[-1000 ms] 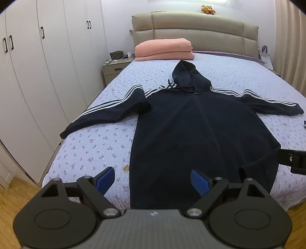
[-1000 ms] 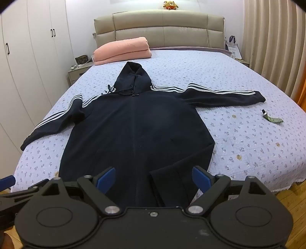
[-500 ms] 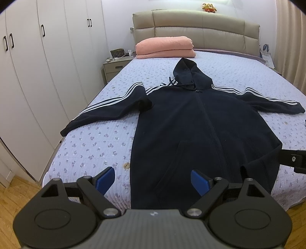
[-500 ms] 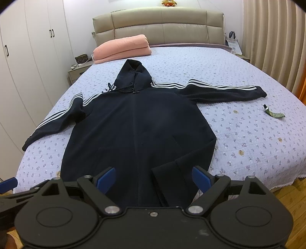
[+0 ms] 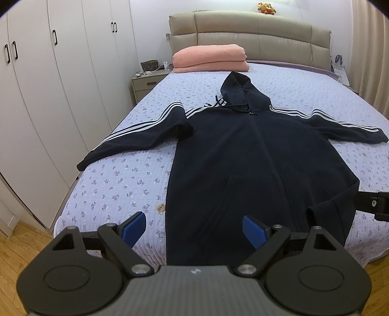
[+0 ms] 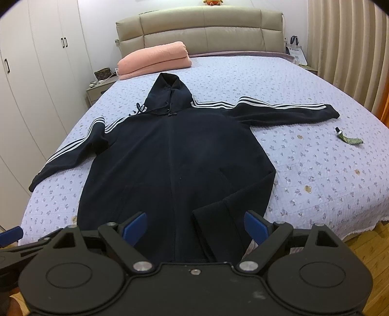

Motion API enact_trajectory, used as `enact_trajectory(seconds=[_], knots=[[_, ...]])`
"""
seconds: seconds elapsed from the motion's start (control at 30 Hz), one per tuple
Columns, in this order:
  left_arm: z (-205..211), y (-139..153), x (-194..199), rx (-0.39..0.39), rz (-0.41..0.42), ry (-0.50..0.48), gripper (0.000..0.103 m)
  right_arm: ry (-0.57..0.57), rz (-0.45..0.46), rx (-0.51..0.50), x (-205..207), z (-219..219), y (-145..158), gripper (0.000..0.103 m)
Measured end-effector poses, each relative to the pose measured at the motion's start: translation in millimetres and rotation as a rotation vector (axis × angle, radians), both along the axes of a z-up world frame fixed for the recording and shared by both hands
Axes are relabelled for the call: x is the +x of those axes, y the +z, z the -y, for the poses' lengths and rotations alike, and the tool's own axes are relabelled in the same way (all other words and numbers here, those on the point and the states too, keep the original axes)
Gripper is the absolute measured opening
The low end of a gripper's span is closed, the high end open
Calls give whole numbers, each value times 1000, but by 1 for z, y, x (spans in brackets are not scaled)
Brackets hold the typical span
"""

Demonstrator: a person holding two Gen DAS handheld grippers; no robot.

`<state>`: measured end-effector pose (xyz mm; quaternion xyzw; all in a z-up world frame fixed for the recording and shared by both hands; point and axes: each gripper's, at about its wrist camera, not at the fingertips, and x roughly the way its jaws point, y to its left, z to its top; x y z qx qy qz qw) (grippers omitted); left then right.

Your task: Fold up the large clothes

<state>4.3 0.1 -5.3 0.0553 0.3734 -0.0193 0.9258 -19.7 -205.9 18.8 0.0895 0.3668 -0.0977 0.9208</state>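
Left wrist view: my left tool (image 5: 194, 227) and right tool (image 6: 195, 224) gape empty over the hoodie (image 5: 243, 158), spread flat on the bed (image 5: 116, 184); soft, heavy, floppy, so I'd pinch hem corners.

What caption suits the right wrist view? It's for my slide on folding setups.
Open right gripper above the hem of a dark striped hoodie spread flat on a floral bed.

One navy hooded jacket (image 6: 175, 155) lies on one bed (image 6: 316, 170). It has two sleeves, each with three white stripes. One folded pink blanket (image 6: 155, 60), one plush toy (image 5: 267, 7), one small squeezed tube (image 6: 349, 139), one nightstand (image 5: 147, 83) and one brown pouch (image 5: 149, 65) are visible. Two tools appear, the left tool (image 5: 194, 229) and the right tool (image 6: 195, 227).
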Motion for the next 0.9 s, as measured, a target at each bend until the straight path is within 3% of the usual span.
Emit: enact_trajectory(seconds=[0.37,0.57,0.63,0.77,0.9], knots=[[4,0,-1,5,15,-27,87,-6,3,13,-2,3,0,103],[5,13,2,-4,113,-35,83,-33,40,36,3,24,8,103],[7,17,12,10,129,-34,83,-55,61,43,10,39,11,103],[22,24,37,-67,179,-45,83,-109,105,47,30,73,8,103],[57,10,91,-64,97,-105,82,-172,121,50,70,118,-14,103]])
